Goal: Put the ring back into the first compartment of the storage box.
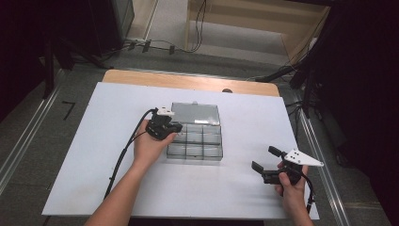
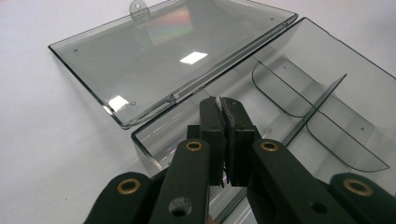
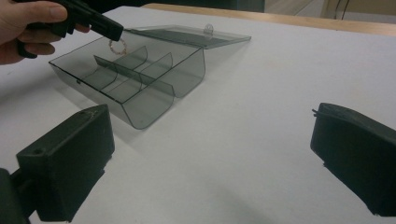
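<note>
The left gripper (image 2: 221, 103), jaws pressed together, hangs over the open compartment box (image 1: 195, 136) on the bench (image 1: 244, 117), while the right gripper (image 1: 266, 157) rests apart, jaws spread.

Overhead lighting is even on the white table (image 1: 117, 141); the surroundings in the high view are dark. Bright ceiling-lamp glare patches and a rainbow sheen sit on the lid (image 2: 154, 51) beyond the fingers (image 2: 212, 126). Shadows are soft. The near fingers (image 3: 70, 158) are blurred.
</note>
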Demonstrator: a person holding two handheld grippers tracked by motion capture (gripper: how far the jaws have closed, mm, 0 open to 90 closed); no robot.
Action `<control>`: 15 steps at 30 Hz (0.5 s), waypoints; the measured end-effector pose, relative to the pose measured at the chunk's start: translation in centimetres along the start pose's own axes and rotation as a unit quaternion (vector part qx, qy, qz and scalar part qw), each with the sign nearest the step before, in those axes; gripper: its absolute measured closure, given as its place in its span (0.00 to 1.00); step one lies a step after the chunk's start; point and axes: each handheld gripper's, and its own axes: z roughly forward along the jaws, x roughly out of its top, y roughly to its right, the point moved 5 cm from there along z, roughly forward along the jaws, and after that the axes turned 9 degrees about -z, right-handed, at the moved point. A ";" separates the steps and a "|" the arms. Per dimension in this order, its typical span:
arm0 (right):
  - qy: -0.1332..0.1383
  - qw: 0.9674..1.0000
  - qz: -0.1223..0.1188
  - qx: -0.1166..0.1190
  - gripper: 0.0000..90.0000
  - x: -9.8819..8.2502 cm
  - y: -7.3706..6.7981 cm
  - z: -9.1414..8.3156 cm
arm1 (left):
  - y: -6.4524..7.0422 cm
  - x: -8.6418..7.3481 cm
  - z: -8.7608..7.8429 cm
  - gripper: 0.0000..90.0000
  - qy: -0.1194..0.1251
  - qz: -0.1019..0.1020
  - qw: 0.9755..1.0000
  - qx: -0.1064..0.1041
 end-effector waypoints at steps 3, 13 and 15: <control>0.000 1.000 0.001 0.000 0.00 0.0 0.0 0.0 | 0.0 0.0 -0.1 0.97 -0.001 0.000 1.000 0.000; 0.000 1.000 0.001 0.001 0.00 0.0 -0.1 0.0 | 0.1 0.2 -0.4 0.95 0.010 -0.004 1.000 -0.007; 0.000 1.000 0.002 0.001 0.00 0.0 -0.1 0.1 | 0.1 0.3 -0.6 0.92 0.013 -0.003 1.000 -0.006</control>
